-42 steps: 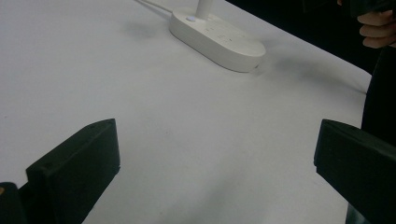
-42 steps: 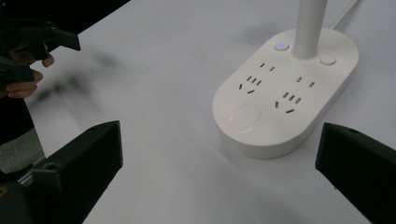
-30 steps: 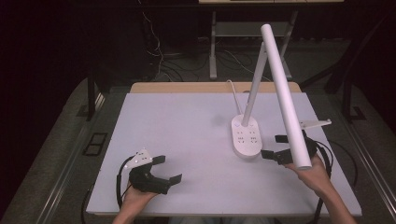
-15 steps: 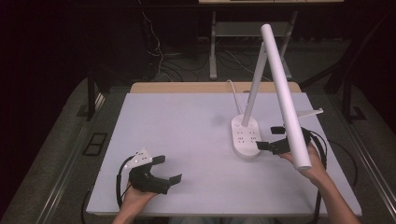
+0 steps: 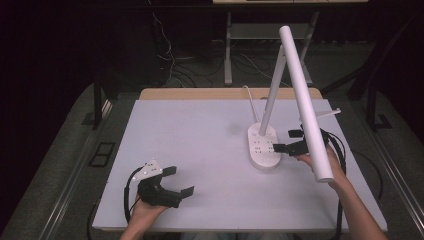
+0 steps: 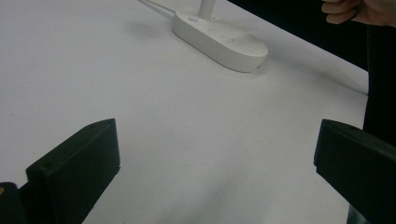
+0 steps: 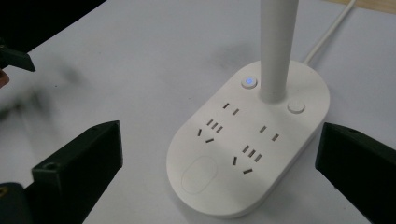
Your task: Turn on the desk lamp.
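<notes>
A white desk lamp stands right of the table's middle; its oval base (image 5: 263, 146) carries several sockets. The stem (image 5: 272, 85) leans up and back, and the long tube head (image 5: 307, 110) slants down over the right hand. My right gripper (image 5: 286, 141) is open beside the base's right edge, pointing at it. In the right gripper view the base (image 7: 243, 149) lies between and ahead of the spread jaws, with a blue-lit button (image 7: 250, 82) by the stem (image 7: 278, 46). My left gripper (image 5: 178, 181) rests open near the front left, holding nothing. In its own view the base (image 6: 219, 37) lies far ahead.
The white tabletop (image 5: 200, 130) has a wooden strip along its far edge. The lamp's cord (image 5: 248, 97) runs off the back of the table. Dark floor, cables and a metal stand (image 5: 235, 50) lie beyond. A person's hand (image 6: 355, 11) shows at the top right of the left gripper view.
My right gripper has moved left, closer to the lamp base's right edge. The left gripper and the lamp have stayed where they were.
</notes>
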Demonstrator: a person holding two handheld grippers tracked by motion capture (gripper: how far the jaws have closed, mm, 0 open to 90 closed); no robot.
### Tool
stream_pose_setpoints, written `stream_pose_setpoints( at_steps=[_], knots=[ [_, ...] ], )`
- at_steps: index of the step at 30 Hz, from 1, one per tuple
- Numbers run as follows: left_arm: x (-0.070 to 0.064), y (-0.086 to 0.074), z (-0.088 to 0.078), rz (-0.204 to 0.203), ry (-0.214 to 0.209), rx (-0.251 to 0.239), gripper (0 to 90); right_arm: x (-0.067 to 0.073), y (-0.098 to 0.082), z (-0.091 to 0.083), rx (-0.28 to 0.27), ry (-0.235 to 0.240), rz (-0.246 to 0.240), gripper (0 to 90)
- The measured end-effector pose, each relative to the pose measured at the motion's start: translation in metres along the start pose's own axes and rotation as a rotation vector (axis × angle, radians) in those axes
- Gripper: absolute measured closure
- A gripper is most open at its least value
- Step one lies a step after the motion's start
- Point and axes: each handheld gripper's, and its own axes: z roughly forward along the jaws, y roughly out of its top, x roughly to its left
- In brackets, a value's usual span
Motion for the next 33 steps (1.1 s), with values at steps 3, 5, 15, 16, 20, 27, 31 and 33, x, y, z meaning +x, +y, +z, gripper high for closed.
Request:
stream_pose_setpoints(
  at_steps=[3,5,15,16,20,27,31,33],
  knots=[
    [0.000,0.000,0.000,0.001,0.000,0.000,0.0,-0.004,0.002,0.001,-0.004,-0.004,-0.004,0.3],
    [0.000,0.000,0.000,0.001,-0.001,0.001,0.0,-0.005,0.003,0.002,-0.003,-0.006,-0.006,0.4],
    [0.000,0.000,0.000,0.002,0.000,-0.002,0.0,-0.013,0.011,0.009,0.003,-0.014,-0.004,0.4],
    [0.000,0.000,0.000,0.002,-0.001,0.001,0.0,-0.015,0.013,0.011,0.004,-0.021,-0.006,0.4],
    [0.000,0.000,0.000,0.002,-0.001,0.003,0.0,-0.021,0.014,0.014,0.006,-0.019,-0.020,16.4],
    [0.000,0.000,0.000,0.003,-0.002,0.002,0.0,-0.029,0.016,0.018,0.020,-0.062,-0.026,38.2],
    [0.000,0.000,0.000,0.004,-0.002,0.003,0.0,-0.034,0.017,0.021,0.010,-0.078,-0.023,46.2],
    [0.000,0.000,0.000,0.003,-0.003,0.003,0.0,-0.036,0.018,0.021,0.008,-0.081,-0.009,49.6]
  ],
)
